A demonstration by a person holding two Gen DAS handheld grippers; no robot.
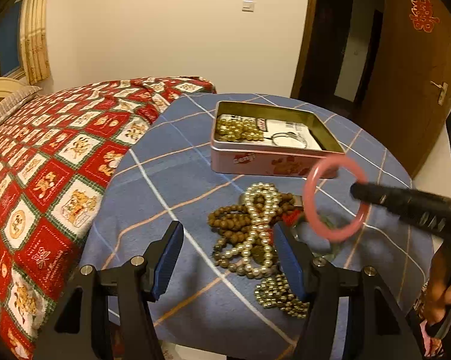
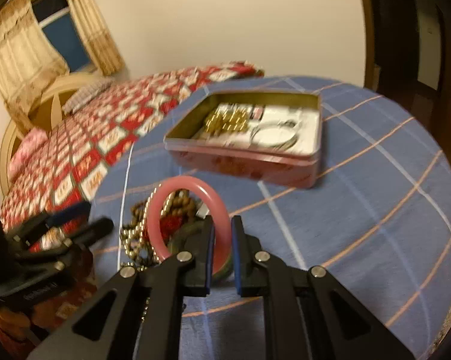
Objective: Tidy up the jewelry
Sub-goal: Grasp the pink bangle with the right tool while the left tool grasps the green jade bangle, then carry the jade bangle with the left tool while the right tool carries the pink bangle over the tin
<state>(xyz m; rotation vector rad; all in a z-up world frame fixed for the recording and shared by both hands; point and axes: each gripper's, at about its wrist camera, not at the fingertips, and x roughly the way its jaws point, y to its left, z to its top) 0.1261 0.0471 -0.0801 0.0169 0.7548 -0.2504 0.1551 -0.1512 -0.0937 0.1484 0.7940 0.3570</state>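
Note:
My right gripper (image 2: 222,225) is shut on a pink bangle (image 2: 195,189) and holds it in the air above the jewelry pile; in the left wrist view the bangle (image 1: 311,180) hangs off the right gripper's tip (image 1: 357,192), just in front of the tin. The open pink tin (image 1: 273,162) holds gold beads (image 1: 237,129) and a silver bangle (image 1: 285,139). A pile with a pearl necklace (image 1: 260,225), brown wooden beads (image 1: 228,220) and gold beads (image 1: 281,295) lies on the blue checked table. My left gripper (image 1: 225,240) is open and empty, low over the pile's left side.
A bed with a red patterned quilt (image 1: 45,165) adjoins the table on the left. A wooden door (image 1: 411,75) stands at the right. The round table's edge (image 1: 405,177) curves close behind the tin.

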